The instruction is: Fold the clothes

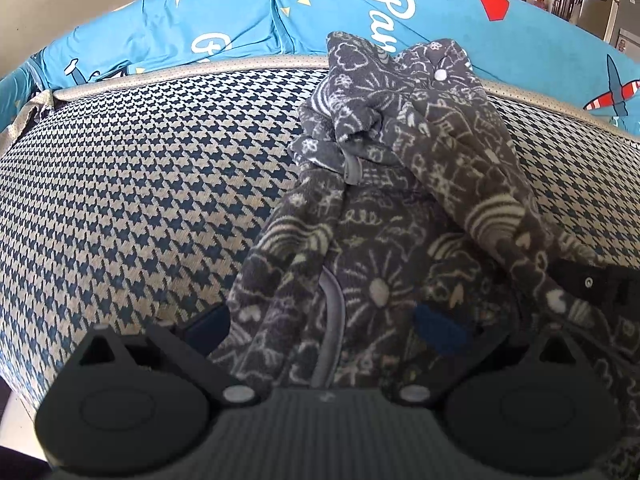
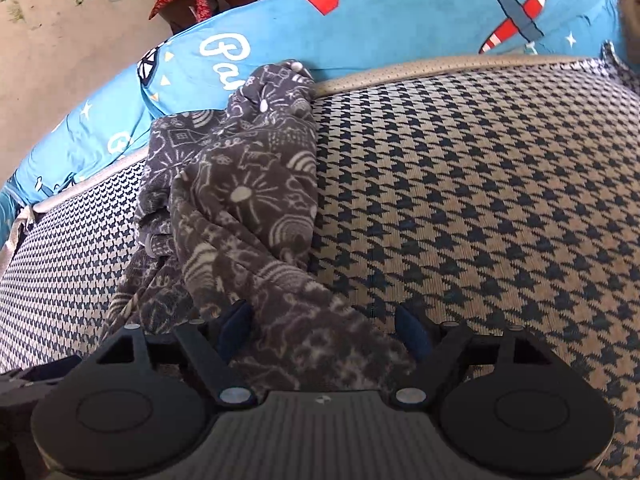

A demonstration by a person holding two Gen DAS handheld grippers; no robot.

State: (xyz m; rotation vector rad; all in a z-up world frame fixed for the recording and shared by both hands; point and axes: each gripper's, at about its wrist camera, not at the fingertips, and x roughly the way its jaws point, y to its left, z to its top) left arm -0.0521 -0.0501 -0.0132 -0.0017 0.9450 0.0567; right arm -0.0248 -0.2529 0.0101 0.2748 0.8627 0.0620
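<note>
Houndstooth cushion (image 1: 140, 184), blue sheet (image 1: 200, 32) behind. Grey garment (image 1: 360, 240) crumpled between wide-open left gripper (image 1: 324, 328) fingers; right gripper (image 2: 326, 328) likewise spread, straddling cloth, gripping nothing.

A dark grey fleece garment printed with cream doodles of suns, rainbows, hearts and houses (image 1: 384, 216) lies crumpled in a long, bunched heap on a blue-and-beige houndstooth cushion (image 1: 140, 184). Its far end rises in rumpled folds against the cushion's back edge, where small white buttons show. A pale grey trim strip runs along one seam through the middle of the pile. The near end spreads loosely toward the cameras, creased and unfolded (image 2: 256, 216).
</note>
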